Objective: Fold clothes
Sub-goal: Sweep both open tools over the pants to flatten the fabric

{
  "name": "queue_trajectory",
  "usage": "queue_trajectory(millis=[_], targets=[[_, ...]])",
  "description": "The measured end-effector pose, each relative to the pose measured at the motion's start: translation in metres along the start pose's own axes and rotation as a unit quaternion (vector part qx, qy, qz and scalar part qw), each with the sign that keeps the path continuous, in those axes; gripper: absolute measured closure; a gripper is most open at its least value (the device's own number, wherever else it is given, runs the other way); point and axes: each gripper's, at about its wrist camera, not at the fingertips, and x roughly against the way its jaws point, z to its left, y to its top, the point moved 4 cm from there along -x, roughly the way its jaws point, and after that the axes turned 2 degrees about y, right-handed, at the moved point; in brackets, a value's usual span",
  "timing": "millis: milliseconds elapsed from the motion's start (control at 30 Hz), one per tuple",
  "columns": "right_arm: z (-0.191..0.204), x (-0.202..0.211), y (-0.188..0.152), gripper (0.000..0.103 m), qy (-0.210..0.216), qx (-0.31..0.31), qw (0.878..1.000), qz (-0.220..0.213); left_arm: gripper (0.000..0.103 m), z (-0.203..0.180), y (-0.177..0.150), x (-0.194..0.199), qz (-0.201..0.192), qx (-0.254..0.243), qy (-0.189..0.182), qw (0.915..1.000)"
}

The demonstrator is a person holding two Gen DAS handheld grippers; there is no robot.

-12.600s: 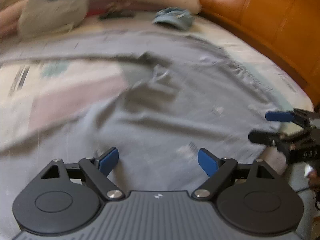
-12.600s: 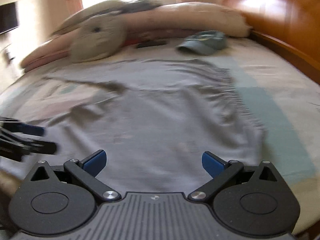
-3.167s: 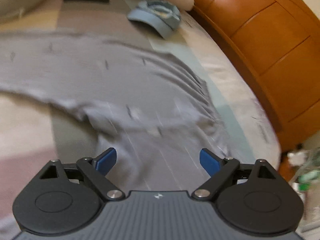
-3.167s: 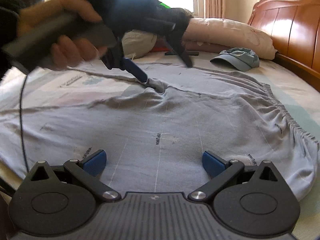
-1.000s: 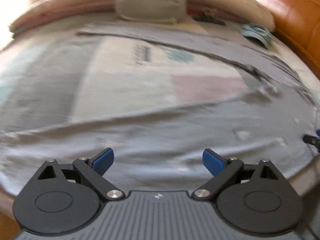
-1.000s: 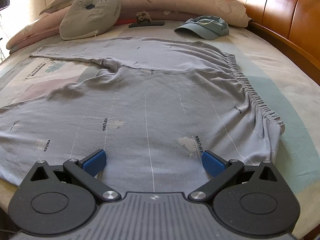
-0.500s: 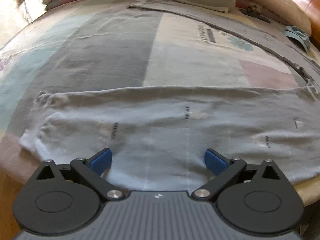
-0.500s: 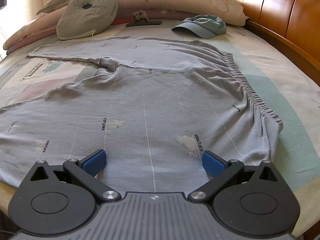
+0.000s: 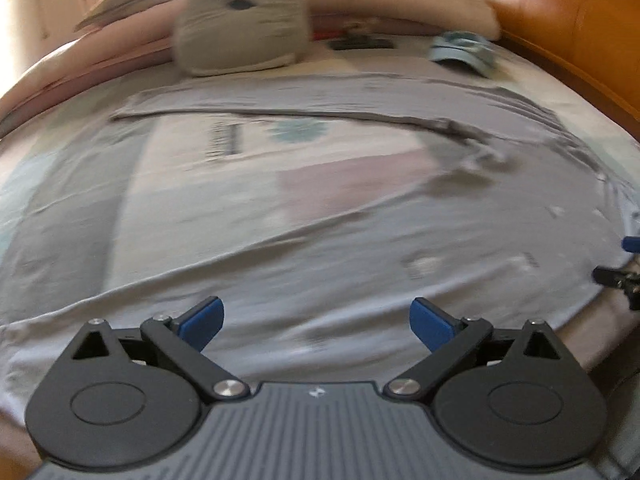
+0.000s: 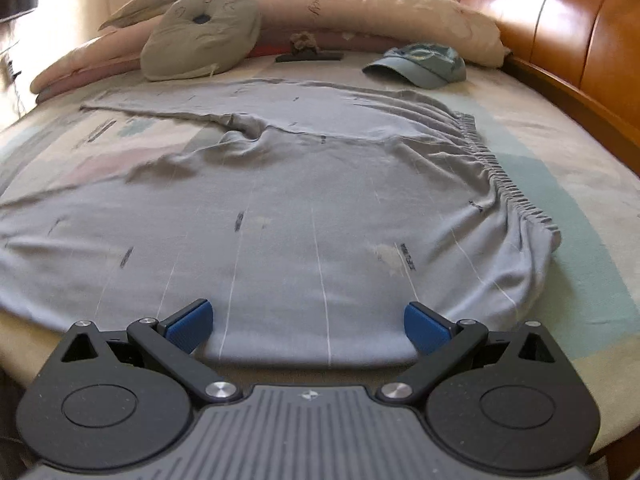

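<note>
Right wrist view: grey trousers (image 10: 320, 208) spread flat on bed (image 10: 580, 184); right gripper (image 10: 306, 322) wide open, empty; left gripper (image 9: 316, 320) likewise.

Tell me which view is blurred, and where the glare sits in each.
Left wrist view: motion blur smears the grey trousers and cushion, only the left gripper sharp; top-left corner washed out. Right wrist view: mostly sharp, trousers' waistband crisp; window blown out at top, glare streaks on the wooden headboard; fisheye bends the bed edge.
</note>
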Motion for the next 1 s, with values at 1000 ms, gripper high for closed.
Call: queue_trajectory(millis=[1000], targets=[[-0.064, -0.013, 0.053, 0.000, -0.025, -0.053, 0.998, -0.037, 0.003, -0.044, -0.022, -0.018, 0.041, -0.027, -0.047, 0.9977]])
